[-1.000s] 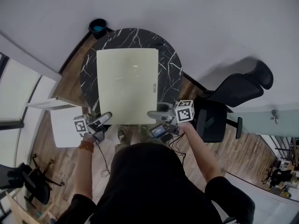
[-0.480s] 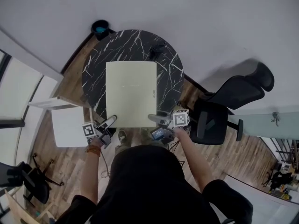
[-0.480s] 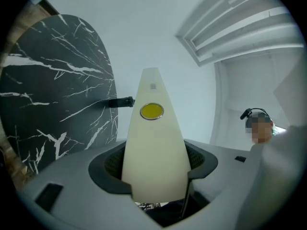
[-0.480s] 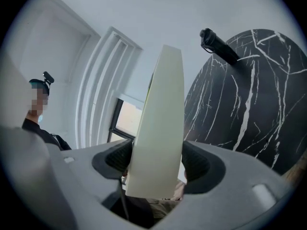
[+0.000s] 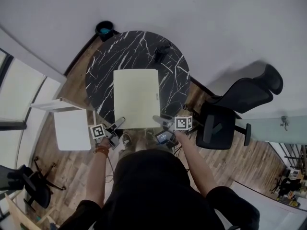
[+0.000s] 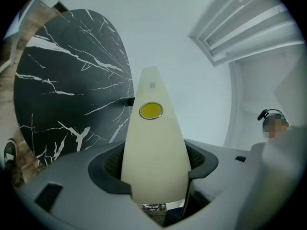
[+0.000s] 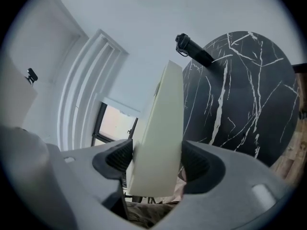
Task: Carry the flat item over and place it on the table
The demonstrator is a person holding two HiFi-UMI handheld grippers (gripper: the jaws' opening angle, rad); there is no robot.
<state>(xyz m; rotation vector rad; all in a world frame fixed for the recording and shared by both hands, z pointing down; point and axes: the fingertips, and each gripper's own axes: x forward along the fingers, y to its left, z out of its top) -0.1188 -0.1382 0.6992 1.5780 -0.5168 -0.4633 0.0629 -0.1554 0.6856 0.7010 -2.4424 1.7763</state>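
A flat cream board [image 5: 136, 98] hangs level over the near half of the round black marble table [image 5: 139, 47]. My left gripper [image 5: 117, 124] is shut on its near left corner and my right gripper [image 5: 160, 120] on its near right corner. In the left gripper view the board [image 6: 153, 143] stands edge-on between the dark pads [image 6: 109, 164], with a yellow disc [image 6: 151, 110] on it and the table [image 6: 67, 80] to the left. The right gripper view shows the board [image 7: 160, 128] clamped in my right gripper [image 7: 156, 164], with the table [image 7: 240, 90] to the right.
A small black object [image 5: 159, 51] lies on the table's far right part, seen too in the right gripper view [image 7: 192, 49]. A blue-lined bin [image 5: 104, 29] stands behind the table. A white side table [image 5: 72, 128] is at the left, a black office chair [image 5: 240, 99] at the right.
The board has come down away from the head camera toward the tabletop and looks smaller. Both grippers have lowered with it and drawn closer together, still gripping its near edge.
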